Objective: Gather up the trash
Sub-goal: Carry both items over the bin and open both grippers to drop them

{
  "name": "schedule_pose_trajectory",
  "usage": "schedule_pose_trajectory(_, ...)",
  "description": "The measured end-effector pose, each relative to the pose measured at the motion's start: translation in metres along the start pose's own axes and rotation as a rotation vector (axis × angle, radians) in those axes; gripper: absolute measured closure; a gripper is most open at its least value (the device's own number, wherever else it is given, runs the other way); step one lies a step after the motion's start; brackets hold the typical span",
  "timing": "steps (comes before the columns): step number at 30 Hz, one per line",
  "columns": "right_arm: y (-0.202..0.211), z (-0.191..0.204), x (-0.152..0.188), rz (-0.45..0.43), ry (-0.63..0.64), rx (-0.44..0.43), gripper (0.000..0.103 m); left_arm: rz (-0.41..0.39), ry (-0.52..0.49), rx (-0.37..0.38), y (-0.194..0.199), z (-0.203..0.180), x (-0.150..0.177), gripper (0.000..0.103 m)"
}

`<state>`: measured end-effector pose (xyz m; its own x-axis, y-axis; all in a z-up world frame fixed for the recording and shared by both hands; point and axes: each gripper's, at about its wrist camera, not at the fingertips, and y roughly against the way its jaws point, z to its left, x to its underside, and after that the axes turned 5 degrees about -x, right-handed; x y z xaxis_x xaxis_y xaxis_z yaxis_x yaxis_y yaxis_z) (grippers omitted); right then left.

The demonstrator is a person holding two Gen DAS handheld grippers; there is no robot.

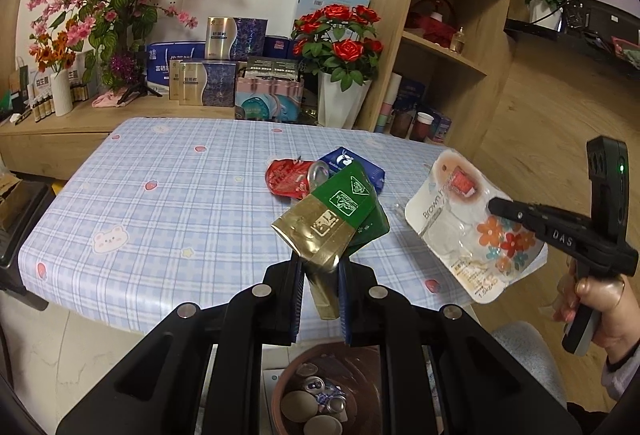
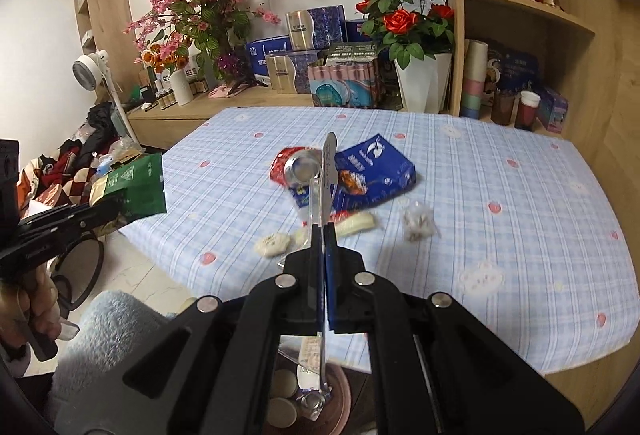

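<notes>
In the left wrist view, the left gripper (image 1: 320, 275) is clenched on a green and gold foil pouch (image 1: 332, 219), which stands up out of the jaws above the near edge of the table (image 1: 160, 195). Below the jaws, on the floor against the table's near side, sits a round brown bin (image 1: 280, 391) with flattened cans already in it. To the right, the right gripper (image 1: 494, 205) pinches a clear plastic package (image 1: 460, 231) printed with orange flowers, held in the air beside the table corner; a hand (image 1: 596, 299) grips its handle. Still on the checked cloth lie a red wrapper (image 1: 284, 175), a crushed can (image 1: 318, 171) and a blue packet (image 1: 360, 165).

In the right wrist view, the right gripper (image 2: 324, 235) is closed tight on that plastic package (image 2: 326, 171), seen here edge-on as a thin blade rising from the jaws and hanging below them over the bin (image 2: 344, 387). At far left the left gripper (image 2: 108, 209) carries the pouch (image 2: 136, 187) off the table's edge. Left behind on the table (image 2: 520, 235) are the blue packet (image 2: 372, 171), the can (image 2: 302, 165), some pale crumpled scraps (image 2: 274, 244) and a small clear bag (image 2: 418, 223).

The step in hand looks like carrying both pieces to the bin. To do it well, each gripper should come squarely over the bin's mouth before letting go, since light foil and flat plastic are likely to flutter sideways. Lowering them close to the rim, and releasing one at a time, should keep them from landing on the floor.
</notes>
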<state>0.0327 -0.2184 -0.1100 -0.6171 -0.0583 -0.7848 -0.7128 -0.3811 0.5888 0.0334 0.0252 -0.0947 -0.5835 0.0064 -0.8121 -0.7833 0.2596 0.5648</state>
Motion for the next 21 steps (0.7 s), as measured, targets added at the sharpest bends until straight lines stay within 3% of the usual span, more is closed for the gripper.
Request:
schedule_pose_trajectory(10,0.016,0.006,0.044,0.037,-0.029,-0.048,0.098,0.003,0.022,-0.002,0.021,-0.007,0.017,0.088)
schedule_pose_trajectory(21,-0.010,0.022,0.072,0.141,-0.038,-0.134,0.097,0.023,0.054,-0.008,0.020,-0.005,0.033,0.088)
